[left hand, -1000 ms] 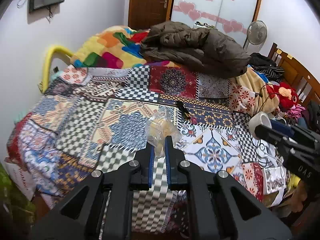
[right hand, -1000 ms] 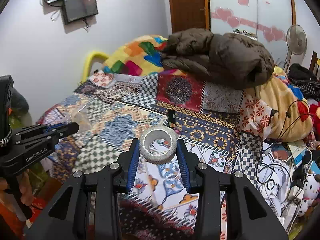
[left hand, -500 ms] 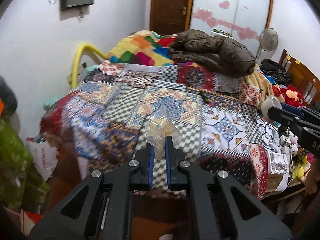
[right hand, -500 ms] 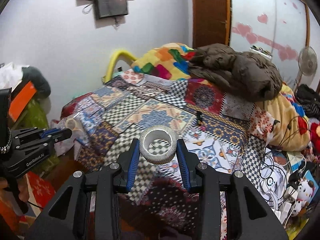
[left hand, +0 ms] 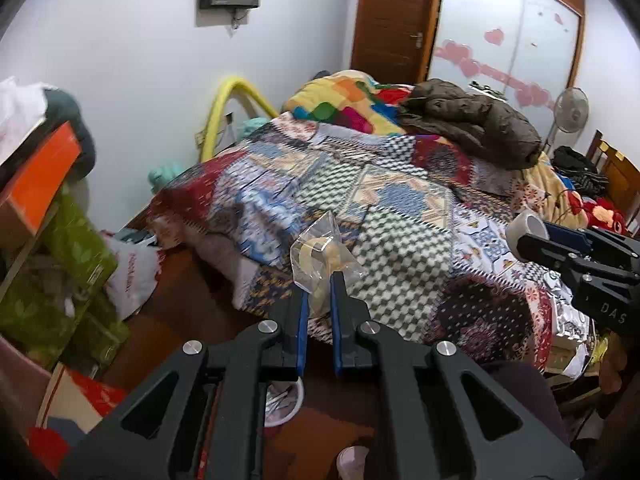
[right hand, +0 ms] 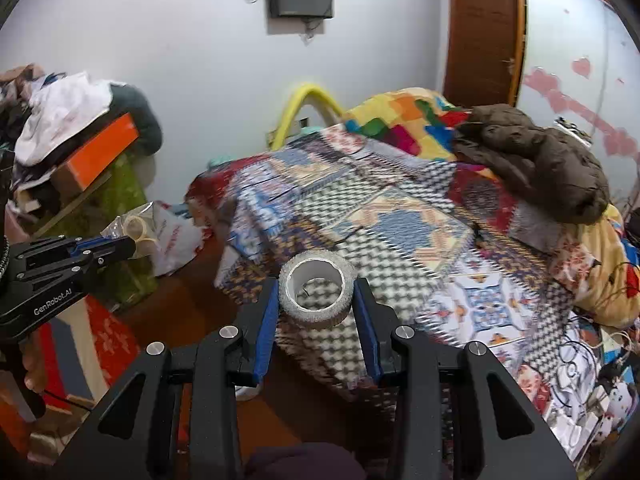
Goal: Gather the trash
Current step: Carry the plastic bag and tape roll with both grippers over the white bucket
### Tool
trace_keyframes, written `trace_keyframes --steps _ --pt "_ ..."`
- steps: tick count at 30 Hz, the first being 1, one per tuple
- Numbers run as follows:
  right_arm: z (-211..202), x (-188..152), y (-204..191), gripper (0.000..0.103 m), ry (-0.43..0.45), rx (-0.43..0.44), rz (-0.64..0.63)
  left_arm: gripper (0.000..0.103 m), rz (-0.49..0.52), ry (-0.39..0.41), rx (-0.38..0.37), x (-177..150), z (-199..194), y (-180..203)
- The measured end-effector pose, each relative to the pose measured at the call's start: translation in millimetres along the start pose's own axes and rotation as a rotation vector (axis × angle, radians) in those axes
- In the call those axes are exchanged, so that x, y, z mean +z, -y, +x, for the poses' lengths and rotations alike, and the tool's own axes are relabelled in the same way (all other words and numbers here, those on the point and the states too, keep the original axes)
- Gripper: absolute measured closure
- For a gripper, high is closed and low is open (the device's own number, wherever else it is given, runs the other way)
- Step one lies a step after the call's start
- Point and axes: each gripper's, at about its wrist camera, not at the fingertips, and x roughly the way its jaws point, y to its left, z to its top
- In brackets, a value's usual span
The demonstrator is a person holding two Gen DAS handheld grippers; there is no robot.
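Jaws of the left gripper (left hand: 318,300) pinch a crinkly clear plastic bag (left hand: 320,254) (light, limp, best held by its gathered edge). The right gripper (right hand: 316,304) clamps a stiff, grey-white tape roll (right hand: 316,294) across its sides. Both point downward off the foot of the patchwork-covered bed (right hand: 400,224).

"genrobot.ai" on left gripper (right hand: 132,246)
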Motion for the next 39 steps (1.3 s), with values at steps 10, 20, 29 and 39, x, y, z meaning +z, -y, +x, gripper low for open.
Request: trace_keyframes --steps 10,20,29,39 --pt "47 -10 -68 0.069 -0.113 0.096 -0.071 0.094 -0.095 -0.060 0.059 -42 -2 -59" --pt "104 -28 -115 0.069 -0.259 0.157 -0.114 0.094 -0.176 -0.174 0.109 -84 31 -102" --pt "157 -51 -144 0.069 -0.413 0.207 -0.143 0.094 -0.243 -0.296 0.108 -119 79 -122" --pt "211 -68 -167 0.069 -0.545 0.235 -0.200 0.094 -0.293 -0.443 0.104 -155 134 -134"
